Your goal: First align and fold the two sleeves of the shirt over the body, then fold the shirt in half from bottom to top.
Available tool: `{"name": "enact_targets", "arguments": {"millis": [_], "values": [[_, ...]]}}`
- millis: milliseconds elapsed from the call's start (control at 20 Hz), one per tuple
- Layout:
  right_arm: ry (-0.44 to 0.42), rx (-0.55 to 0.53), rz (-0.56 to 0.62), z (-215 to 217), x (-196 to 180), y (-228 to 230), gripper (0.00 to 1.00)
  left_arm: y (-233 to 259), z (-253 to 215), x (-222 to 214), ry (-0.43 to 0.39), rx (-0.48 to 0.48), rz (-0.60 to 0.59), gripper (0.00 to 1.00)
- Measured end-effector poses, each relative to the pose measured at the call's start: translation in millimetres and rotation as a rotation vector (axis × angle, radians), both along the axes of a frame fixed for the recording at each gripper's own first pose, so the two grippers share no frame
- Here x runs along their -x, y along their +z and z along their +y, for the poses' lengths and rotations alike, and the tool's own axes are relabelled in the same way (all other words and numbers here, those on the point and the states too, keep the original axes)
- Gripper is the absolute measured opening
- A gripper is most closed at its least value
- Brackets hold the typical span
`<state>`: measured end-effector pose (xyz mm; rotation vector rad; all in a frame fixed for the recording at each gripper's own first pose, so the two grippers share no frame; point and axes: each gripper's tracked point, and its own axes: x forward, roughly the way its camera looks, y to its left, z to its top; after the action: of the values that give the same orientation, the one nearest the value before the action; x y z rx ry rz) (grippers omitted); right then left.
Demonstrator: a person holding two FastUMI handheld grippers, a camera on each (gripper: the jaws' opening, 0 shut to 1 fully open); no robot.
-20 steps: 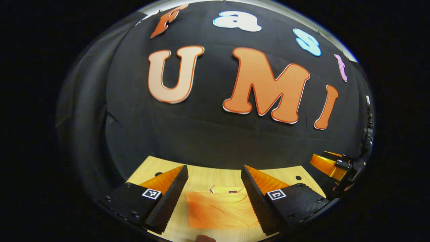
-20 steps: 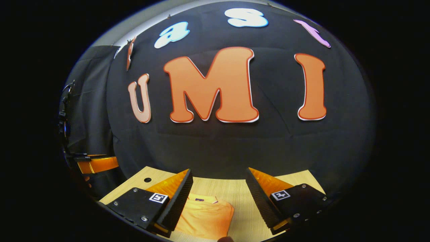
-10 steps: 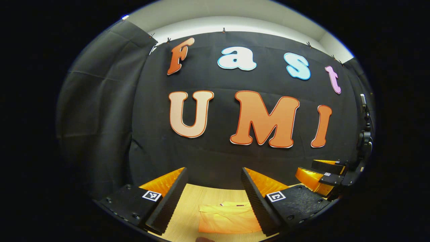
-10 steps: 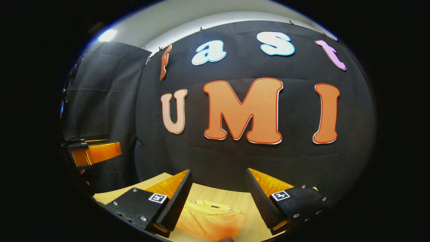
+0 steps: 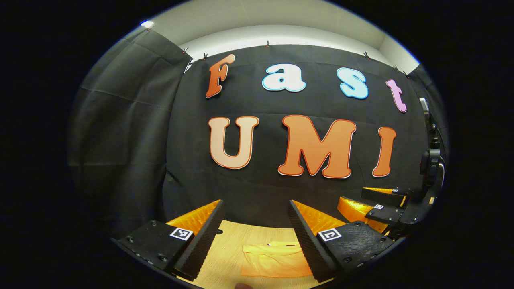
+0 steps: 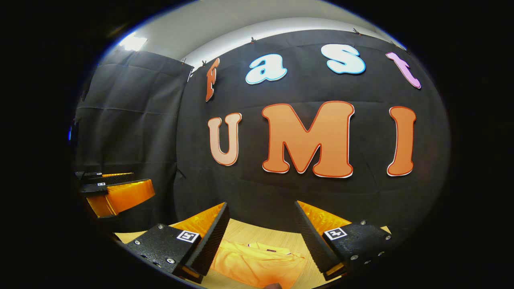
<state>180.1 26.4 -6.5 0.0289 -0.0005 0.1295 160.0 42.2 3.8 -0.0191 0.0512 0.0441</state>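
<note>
An orange shirt lies folded into a compact rectangle on the wooden table, its collar at the far edge. In the left gripper view my left gripper hangs open above it, nothing between its fingers. The right gripper view has the same shirt below my right gripper, also open and holding nothing. The right gripper appears at the far right of the left gripper view, and the left gripper at the far left of the right gripper view.
Black cloth walls close off the booth behind and to the left. A dark stand with a device rises at the right edge of the left gripper view. Bare table wood surrounds the shirt.
Both grippers have risen and tilted upward, away from the table. The folded shirt now looks smaller and lower in both views. Both stayed open throughout.
</note>
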Motion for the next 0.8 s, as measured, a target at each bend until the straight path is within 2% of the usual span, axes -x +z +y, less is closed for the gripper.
{"name": "enact_targets", "arguments": {"millis": [100, 300, 400, 450, 500, 550, 700, 800], "values": [[-0.006, 0.01, -0.01, 0, 3, 0, 0.98, -2, -5, 4, -0.01, 0.012, -0.011, 0.98], [-0.016, 0.011, -0.005, -2, 9, -5, 0.98, -9, -8, 5, -0.009, -0.026, -0.019, 0.94], [-0.01, 0.027, -0.001, -1, 14, -8, 0.98, -10, -9, 6, -0.006, -0.044, -0.024, 0.98], [-0.022, 0.043, -0.003, -5, 13, -10, 0.98, -8, -8, 5, 0.0, -0.052, -0.045, 0.95], [-0.013, 0.048, -0.005, -3, 15, -11, 0.98, -10, -7, 5, 0.003, -0.055, -0.047, 1.0], [-0.009, 0.046, -0.006, -1, 16, -12, 0.98, -13, -7, 5, 0.005, -0.053, -0.042, 0.95], [-0.006, 0.041, -0.014, 1, 19, -11, 0.98, -17, -8, 3, 0.007, -0.043, -0.032, 0.98], [-0.001, 0.045, -0.025, 2, 21, -13, 0.98, -18, -8, 6, 0.013, -0.046, -0.031, 0.95]]}}
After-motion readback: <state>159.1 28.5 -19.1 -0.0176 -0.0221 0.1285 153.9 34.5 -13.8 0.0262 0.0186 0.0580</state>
